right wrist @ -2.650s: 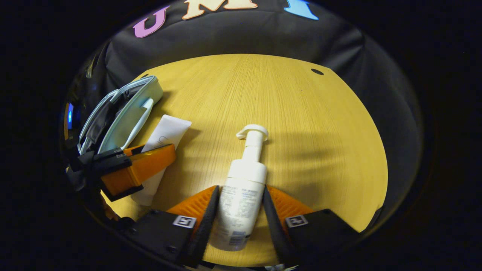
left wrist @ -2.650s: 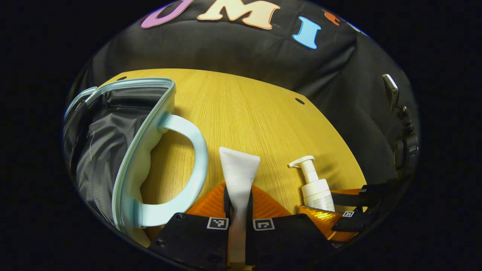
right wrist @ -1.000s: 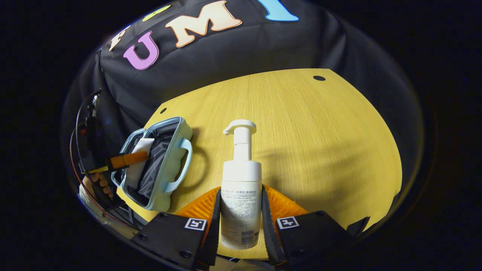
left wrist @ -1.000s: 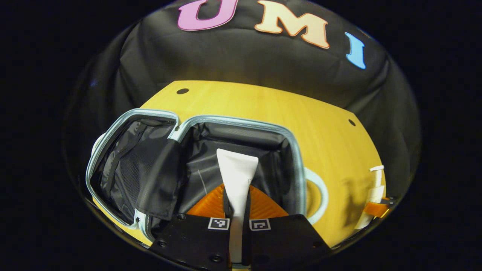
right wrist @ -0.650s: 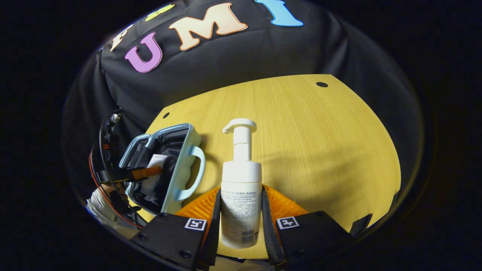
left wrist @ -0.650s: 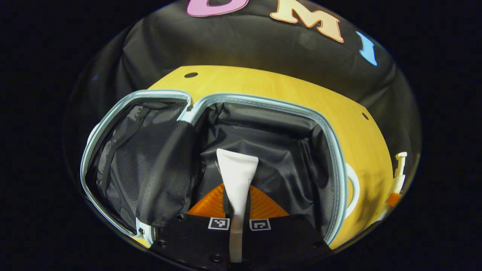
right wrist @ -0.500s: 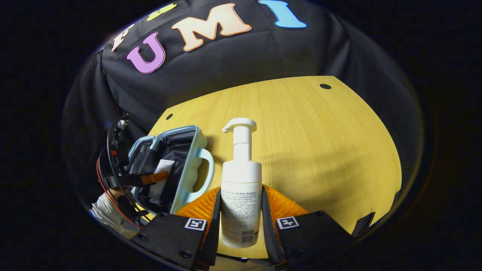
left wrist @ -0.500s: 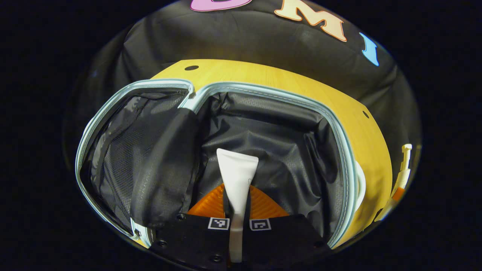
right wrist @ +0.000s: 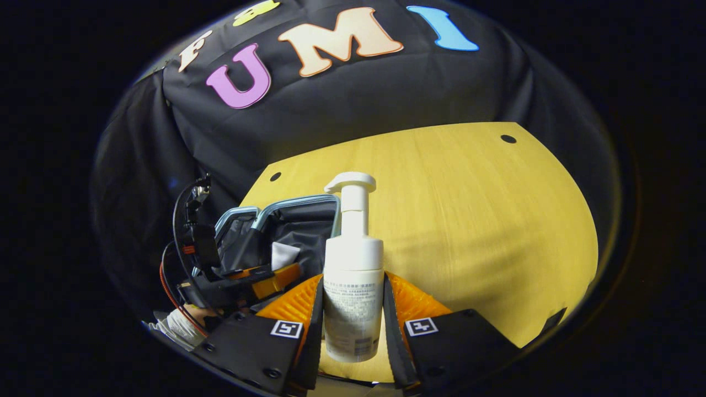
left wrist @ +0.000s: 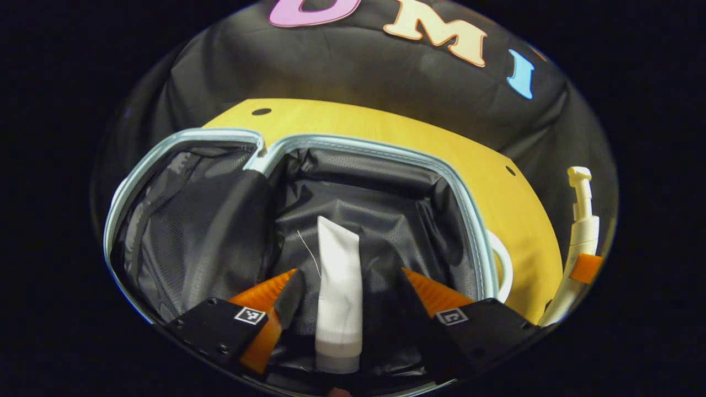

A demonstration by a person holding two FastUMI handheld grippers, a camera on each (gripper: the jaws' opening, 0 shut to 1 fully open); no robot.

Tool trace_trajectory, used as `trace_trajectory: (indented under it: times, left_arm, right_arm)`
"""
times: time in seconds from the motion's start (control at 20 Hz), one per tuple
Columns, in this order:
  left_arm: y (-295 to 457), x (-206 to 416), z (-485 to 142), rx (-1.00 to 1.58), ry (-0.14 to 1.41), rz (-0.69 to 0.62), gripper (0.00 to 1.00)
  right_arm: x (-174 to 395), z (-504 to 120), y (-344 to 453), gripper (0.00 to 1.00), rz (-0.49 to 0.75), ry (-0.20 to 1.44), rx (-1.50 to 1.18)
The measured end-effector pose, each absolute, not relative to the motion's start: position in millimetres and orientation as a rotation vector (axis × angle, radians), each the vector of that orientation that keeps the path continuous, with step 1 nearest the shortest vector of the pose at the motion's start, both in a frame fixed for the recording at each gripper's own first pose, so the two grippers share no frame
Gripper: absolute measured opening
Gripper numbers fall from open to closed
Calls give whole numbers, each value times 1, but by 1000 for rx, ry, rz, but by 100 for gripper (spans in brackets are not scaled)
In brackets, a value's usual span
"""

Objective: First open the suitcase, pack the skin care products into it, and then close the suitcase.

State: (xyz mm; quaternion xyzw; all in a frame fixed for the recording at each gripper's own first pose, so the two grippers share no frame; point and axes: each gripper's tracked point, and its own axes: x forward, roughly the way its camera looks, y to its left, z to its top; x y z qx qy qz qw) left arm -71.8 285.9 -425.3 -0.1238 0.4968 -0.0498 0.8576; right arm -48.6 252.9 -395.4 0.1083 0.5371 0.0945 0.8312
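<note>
The light-blue suitcase (left wrist: 358, 144) lies open on the table, its black lining showing. A white tube (left wrist: 337, 286) rests in its right half, between the spread fingers of my left gripper (left wrist: 348, 275), which is open and apart from the tube. My right gripper (right wrist: 352, 281) is shut on a white pump bottle (right wrist: 353, 275), held upright just right of the suitcase (right wrist: 298, 205). The tube (right wrist: 284, 255) and the left gripper (right wrist: 259, 282) also show in the right gripper view. In the left gripper view the bottle (left wrist: 582, 231) stands at the far right.
The yellow wooden table (right wrist: 469, 220) stretches bare to the right of the suitcase. The suitcase's left half has a mesh pocket (left wrist: 182, 220), and its handle (left wrist: 504, 266) sticks out on the right side. A hand (right wrist: 185, 320) holds the left gripper.
My left gripper has opened and let go of the tube, which now lies in the suitcase. My right gripper has carried the bottle closer to the suitcase.
</note>
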Motion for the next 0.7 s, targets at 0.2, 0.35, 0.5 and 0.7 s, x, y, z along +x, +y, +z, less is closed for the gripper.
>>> trace_trajectory:
  times: [0.2, 0.35, 0.5, 0.7]
  left_arm:
    - [293, -63, -382, -284, 904, -121, 94]
    - [313, -67, -363, -315, 870, -90, 95]
    - [345, -70, -347, -329, 832, -48, 94]
    - [400, -86, -339, -319, 804, 60, 95]
  right_arm:
    - [-49, -399, 285, 51, 249, 1161, 237]
    - [-48, -405, 311, 51, 286, 1186, 246]
    - [-49, -418, 340, 53, 335, 1213, 255]
    - [-59, -448, 364, 53, 363, 1291, 251]
